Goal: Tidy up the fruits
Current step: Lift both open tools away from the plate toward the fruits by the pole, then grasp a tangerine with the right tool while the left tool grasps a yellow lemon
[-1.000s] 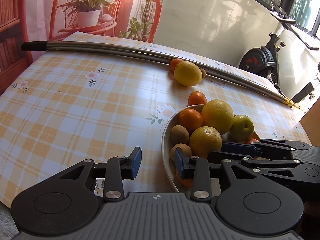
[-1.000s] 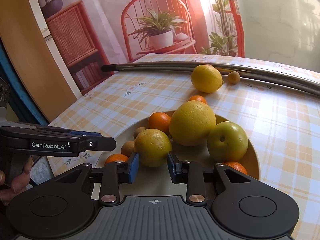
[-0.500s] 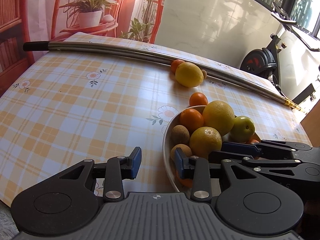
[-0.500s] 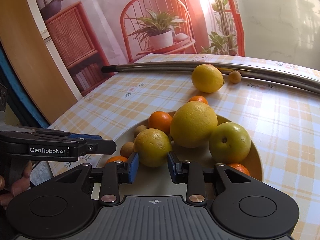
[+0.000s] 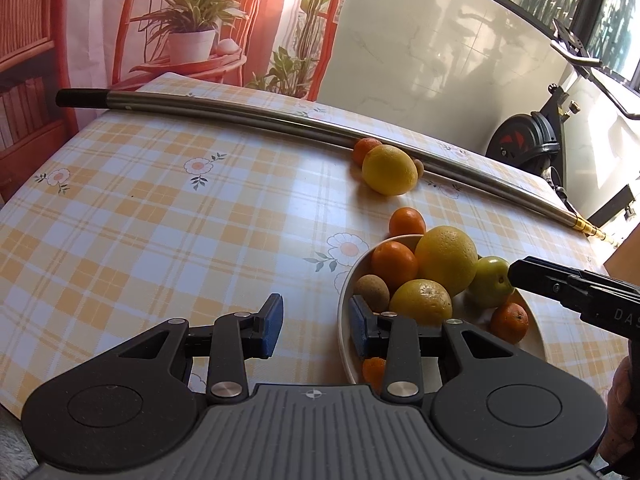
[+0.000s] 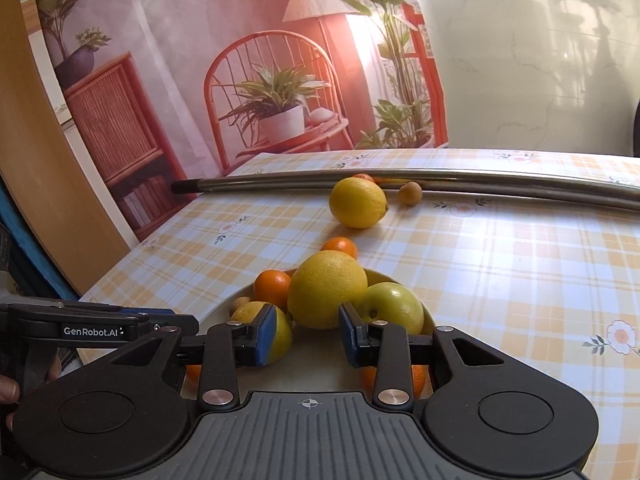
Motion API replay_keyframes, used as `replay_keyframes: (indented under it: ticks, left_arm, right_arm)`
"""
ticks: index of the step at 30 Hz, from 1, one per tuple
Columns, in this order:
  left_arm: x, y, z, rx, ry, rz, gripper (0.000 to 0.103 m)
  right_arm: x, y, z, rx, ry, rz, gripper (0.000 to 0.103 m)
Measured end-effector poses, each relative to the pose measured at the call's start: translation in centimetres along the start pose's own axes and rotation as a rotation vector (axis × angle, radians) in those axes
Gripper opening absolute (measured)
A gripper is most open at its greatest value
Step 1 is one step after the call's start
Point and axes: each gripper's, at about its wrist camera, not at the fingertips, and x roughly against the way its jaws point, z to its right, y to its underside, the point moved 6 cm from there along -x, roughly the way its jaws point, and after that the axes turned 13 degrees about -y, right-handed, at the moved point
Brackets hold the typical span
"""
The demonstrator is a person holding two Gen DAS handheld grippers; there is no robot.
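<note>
Most fruit sits in the bowl (image 5: pixel 344 304), but a lemon (image 6: pixel 357 202), two tangerines and a small brown fruit (image 6: pixel 410 193) remain far on the worktop (image 5: pixel 160 220); both claws, left (image 5: pixel 316 326) and right (image 6: pixel 307 334), gape empty.

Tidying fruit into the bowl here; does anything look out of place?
Yes: a large yellow lemon, two small oranges and a small brown fruit lie on the checked tablecloth, outside the cream bowl.
</note>
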Motion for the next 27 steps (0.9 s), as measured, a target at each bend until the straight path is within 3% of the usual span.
replay_keyframes:
  ticks: [13, 27]
  left_arm:
    - [1.4, -6.3, -0.4, 0.003, -0.009, 0.146, 0.038]
    - [1.0, -11.3, -1.1, -0.017, -0.02, 0.199, 0.038]
  right_arm:
    - [3.2, -4.5, 4.9, 0.007, 0.138, 0.106, 0.033]
    - [-3.2, -7.3, 4.7, 0.082, 0.098, -0.064, 0.033]
